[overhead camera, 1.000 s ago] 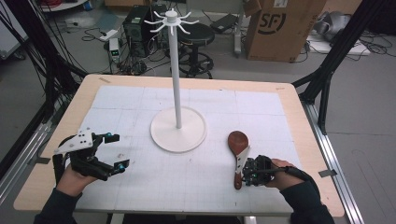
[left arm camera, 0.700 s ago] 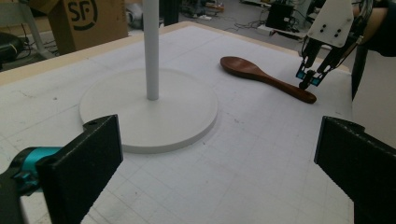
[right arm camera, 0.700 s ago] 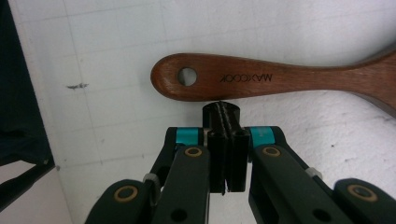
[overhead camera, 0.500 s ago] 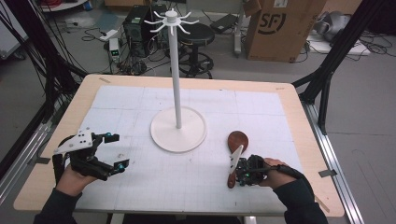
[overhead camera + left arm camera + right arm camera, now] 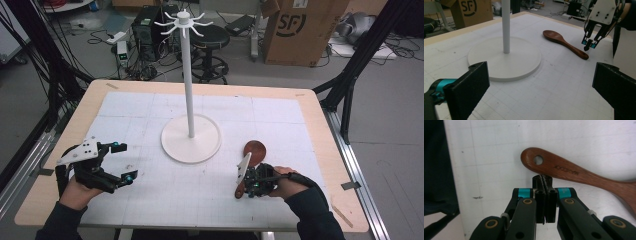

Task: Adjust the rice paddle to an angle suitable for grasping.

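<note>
White gridded mat [image 5: 150,200] on pale wood table | dark brown wooden spoon [image 5: 584,173] lies near-right of white hook stand [image 5: 190,135] | my right gripper [image 5: 543,185] clenched empty, tips at handle end | left gripper [image 5: 122,162] released, idle | spoon looks stiff, light, smooth: pinch narrow handle.

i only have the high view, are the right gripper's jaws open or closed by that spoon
Observer: Closed. In the right gripper view, the right gripper has its jaws pressed together, just short of the wooden spoon.
Operator: is it holding the handle
Observer: No. The jaws are shut on nothing, and the handle lies flat on the mat beyond the tips.
Operator: anything at the handle end
Observer: A round hanging hole near the handle's tip.
</note>
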`<move>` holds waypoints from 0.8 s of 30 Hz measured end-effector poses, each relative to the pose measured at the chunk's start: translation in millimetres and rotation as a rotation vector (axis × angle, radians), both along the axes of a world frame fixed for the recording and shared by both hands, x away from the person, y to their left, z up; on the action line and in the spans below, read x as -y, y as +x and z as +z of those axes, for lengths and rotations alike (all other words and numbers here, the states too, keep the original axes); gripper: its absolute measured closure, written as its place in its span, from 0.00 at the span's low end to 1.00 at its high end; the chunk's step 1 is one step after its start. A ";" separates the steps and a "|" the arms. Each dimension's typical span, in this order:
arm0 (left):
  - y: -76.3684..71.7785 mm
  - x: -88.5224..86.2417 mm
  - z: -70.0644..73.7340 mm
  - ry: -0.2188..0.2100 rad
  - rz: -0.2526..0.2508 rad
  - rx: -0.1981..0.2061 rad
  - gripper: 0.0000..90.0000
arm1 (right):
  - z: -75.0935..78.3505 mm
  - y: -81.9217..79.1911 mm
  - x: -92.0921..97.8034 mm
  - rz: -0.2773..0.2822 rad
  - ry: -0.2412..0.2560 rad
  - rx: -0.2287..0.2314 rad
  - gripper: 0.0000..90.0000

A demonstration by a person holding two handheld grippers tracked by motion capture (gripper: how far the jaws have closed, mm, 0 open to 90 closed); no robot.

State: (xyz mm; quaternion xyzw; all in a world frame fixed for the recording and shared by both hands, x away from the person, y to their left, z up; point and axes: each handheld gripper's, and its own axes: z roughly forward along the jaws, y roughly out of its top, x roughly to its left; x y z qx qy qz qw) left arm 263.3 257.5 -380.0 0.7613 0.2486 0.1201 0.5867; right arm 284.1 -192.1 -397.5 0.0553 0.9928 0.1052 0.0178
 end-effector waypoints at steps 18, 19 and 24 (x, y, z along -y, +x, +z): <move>1.3 -0.5 -0.9 0.000 0.004 -0.004 0.02 | 26.6 59.1 -7.1 -0.109 -0.005 0.043 0.99; 1.5 -0.4 -1.1 0.001 0.001 -0.006 0.02 | 26.5 62.7 -9.1 -0.112 -0.007 0.042 0.99; 2.0 -1.3 -1.9 0.002 0.003 -0.008 0.02 | 22.9 79.0 -19.9 -0.118 -0.028 0.042 0.99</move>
